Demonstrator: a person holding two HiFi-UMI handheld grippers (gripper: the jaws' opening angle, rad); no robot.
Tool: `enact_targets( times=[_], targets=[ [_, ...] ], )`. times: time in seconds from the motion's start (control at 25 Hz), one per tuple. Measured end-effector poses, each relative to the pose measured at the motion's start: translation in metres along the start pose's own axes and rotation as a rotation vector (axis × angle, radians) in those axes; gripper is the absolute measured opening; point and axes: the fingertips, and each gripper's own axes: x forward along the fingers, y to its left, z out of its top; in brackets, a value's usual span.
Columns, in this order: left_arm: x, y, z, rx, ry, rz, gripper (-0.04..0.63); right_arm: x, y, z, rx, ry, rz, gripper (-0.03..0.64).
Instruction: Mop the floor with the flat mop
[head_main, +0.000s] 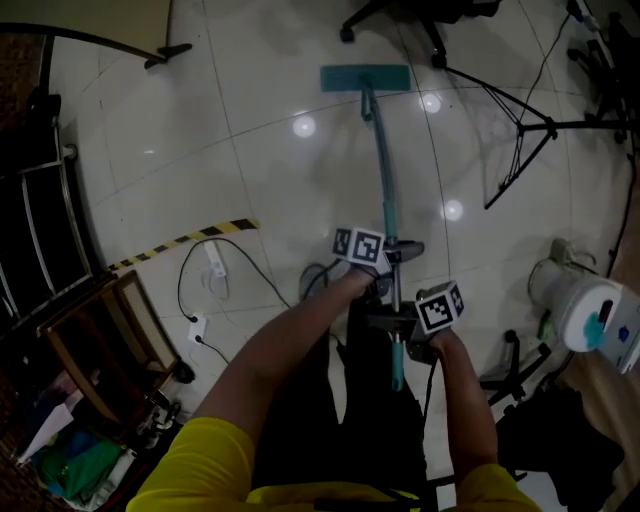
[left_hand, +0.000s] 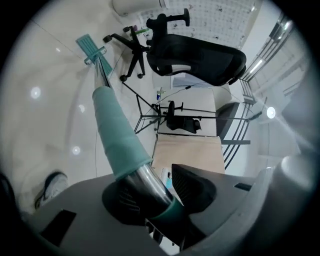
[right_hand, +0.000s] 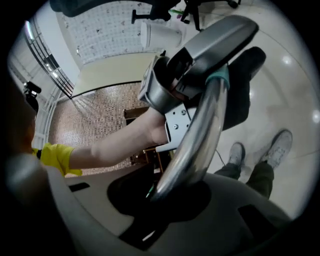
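Observation:
The flat mop has a teal rectangular head (head_main: 365, 78) lying flat on the white tiled floor far ahead of me, and a long teal and chrome handle (head_main: 385, 170) that runs back to both grippers. My left gripper (head_main: 385, 268) is shut on the handle just below its teal sleeve (left_hand: 117, 135). My right gripper (head_main: 405, 335) is shut on the chrome part of the handle (right_hand: 197, 140) nearer its top end. In the left gripper view the mop head (left_hand: 91, 47) shows small at the far end.
An office chair (left_hand: 197, 57) and a black tripod stand (head_main: 525, 135) stand right of the mop's path. A white power strip with cable (head_main: 215, 265) and yellow-black floor tape (head_main: 185, 240) lie to the left. A white appliance (head_main: 590, 305) sits at the right.

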Motion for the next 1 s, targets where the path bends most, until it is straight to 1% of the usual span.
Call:
enact_targets(
  times=[0.08,0.2,0.28,0.36,0.44,0.52,0.56,0.6,0.64,0.68,0.72,0.8,0.88,0.96,1.0],
  targets=[
    [-0.010,-0.016,-0.064,-0.054,0.000,-0.006,0.163,0.005,0.020,-0.064,0.066,0.032,0.032,0.092],
    [-0.025,-0.048,-0.154,-0.162,-0.018,-0.023,0.163,0.007,0.063,-0.149,0.121,0.089,0.068,0.094],
    [-0.032,-0.074,-0.186,-0.219,-0.042,-0.029,0.163,0.002,0.085,-0.182,0.166,0.112,0.080,0.101],
    [-0.033,-0.078,-0.194,-0.238,-0.083,-0.044,0.164,-0.003,0.091,-0.190,0.181,0.133,0.082,0.101],
    [-0.031,-0.070,-0.174,-0.214,-0.116,-0.066,0.172,-0.006,0.084,-0.173,0.160,0.153,0.078,0.100],
    [-0.029,-0.057,-0.133,-0.171,-0.145,-0.083,0.173,-0.006,0.069,-0.138,0.103,0.187,0.055,0.110],
    [-0.029,-0.052,-0.104,-0.139,-0.167,-0.099,0.173,-0.006,0.060,-0.113,0.070,0.191,0.044,0.114],
    [-0.030,-0.048,-0.070,-0.090,-0.196,-0.126,0.174,-0.004,0.052,-0.084,0.038,0.178,0.040,0.114],
    [-0.032,-0.044,-0.034,-0.035,-0.223,-0.154,0.176,-0.003,0.045,-0.052,0.008,0.153,0.039,0.110],
    [-0.034,-0.036,-0.001,0.001,-0.241,-0.167,0.179,-0.001,0.037,-0.019,-0.016,0.127,0.037,0.109],
    [-0.034,-0.023,0.029,0.008,-0.243,-0.158,0.179,0.001,0.028,0.012,-0.036,0.106,0.030,0.109],
    [-0.035,-0.001,0.079,0.003,-0.213,-0.122,0.181,0.005,0.012,0.067,-0.066,0.060,0.013,0.099],
    [-0.040,0.012,0.108,0.015,-0.162,-0.081,0.175,0.017,0.003,0.099,-0.048,0.011,0.030,0.089],
    [-0.046,0.020,0.112,0.023,-0.137,-0.043,0.175,0.027,-0.001,0.103,-0.003,-0.008,0.047,0.071],
    [-0.047,0.020,0.107,0.022,-0.138,-0.036,0.175,0.028,0.000,0.097,-0.001,0.000,0.044,0.071]
  ],
)
